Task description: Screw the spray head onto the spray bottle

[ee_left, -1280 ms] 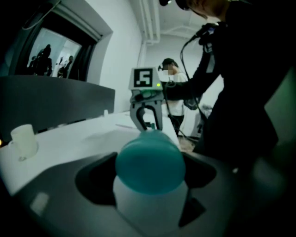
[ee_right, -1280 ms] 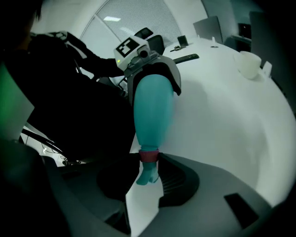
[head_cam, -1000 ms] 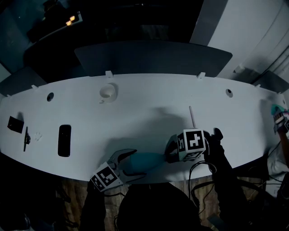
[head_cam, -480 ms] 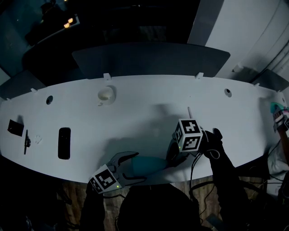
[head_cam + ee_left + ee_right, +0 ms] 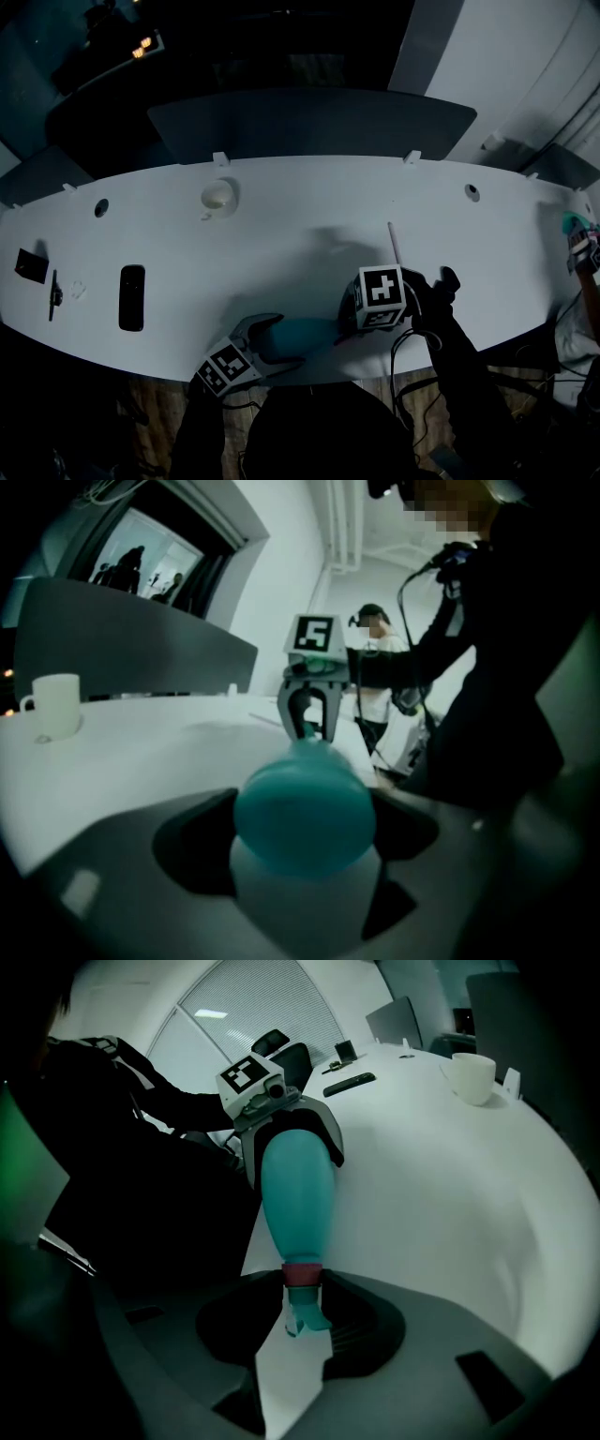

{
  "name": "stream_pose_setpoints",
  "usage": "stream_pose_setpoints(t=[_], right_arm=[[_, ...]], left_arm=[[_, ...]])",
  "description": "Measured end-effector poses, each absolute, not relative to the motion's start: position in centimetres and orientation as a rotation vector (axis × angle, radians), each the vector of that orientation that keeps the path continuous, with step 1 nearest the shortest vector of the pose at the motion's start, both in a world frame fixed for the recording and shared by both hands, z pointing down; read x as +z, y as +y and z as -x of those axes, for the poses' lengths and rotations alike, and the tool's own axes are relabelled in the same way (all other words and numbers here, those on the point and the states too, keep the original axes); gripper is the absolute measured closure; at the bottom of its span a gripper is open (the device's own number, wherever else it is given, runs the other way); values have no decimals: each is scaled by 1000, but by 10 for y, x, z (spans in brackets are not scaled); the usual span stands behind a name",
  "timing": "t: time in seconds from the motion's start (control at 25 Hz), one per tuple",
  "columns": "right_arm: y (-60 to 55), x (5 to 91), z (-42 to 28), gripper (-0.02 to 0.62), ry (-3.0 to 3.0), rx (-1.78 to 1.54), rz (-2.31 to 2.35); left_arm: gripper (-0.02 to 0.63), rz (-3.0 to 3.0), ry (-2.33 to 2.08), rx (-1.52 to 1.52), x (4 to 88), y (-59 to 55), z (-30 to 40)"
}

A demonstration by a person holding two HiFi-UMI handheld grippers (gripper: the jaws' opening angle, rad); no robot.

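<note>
- Against the frame half a second ago, I see the right gripper point(image 5: 349, 321) lower in the head view, closer to the near edge of the table point(image 5: 281, 216). Its marker cube now covers the near end of the thin white stick point(image 5: 394, 242).
- The left gripper point(image 5: 281, 342) sits in almost the same place, at the near edge.
- The cup point(image 5: 217, 194) and the flat black device point(image 5: 131, 296) have not moved.
- Left claw: closed round the base of the teal spray bottle point(image 5: 305, 333), which lies nearly level between the two grippers, above the near edge of the table.
- Right claw: partly open, its jaws clamped on the spray head point(image 5: 302, 1312), whose pink collar sits at the bottle neck.
- Surface: white, curved, with a small black item point(image 5: 31, 265) at far left.
- Room: dim. A grey partition point(image 5: 309, 122) stands behind the table, and a second person point(image 5: 375, 667) stands to the right.
</note>
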State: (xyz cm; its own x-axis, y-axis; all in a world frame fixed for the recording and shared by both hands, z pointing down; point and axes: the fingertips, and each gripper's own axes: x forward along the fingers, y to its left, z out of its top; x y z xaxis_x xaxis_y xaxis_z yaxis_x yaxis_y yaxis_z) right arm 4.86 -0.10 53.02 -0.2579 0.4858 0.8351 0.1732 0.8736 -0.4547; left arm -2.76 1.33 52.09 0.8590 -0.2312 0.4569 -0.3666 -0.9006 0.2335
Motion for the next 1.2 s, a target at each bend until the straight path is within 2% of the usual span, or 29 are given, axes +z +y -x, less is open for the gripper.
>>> stream_pose_setpoints(t=[0.28, 0.56, 0.8, 1.2], right_arm=[[0, 535, -45, 472, -1885, 269, 454], [-4, 536, -49, 372, -1883, 160, 416], [-3, 526, -50, 322, -1918, 147, 382], [-30, 507, -87, 322, -1874, -142, 106]], left_arm=[[181, -2704, -464, 597, 524, 14, 29], [181, -2700, -478, 579, 523, 9, 27], [181, -2699, -478, 578, 523, 7, 27], [181, -2699, -493, 595, 524, 6, 27]])
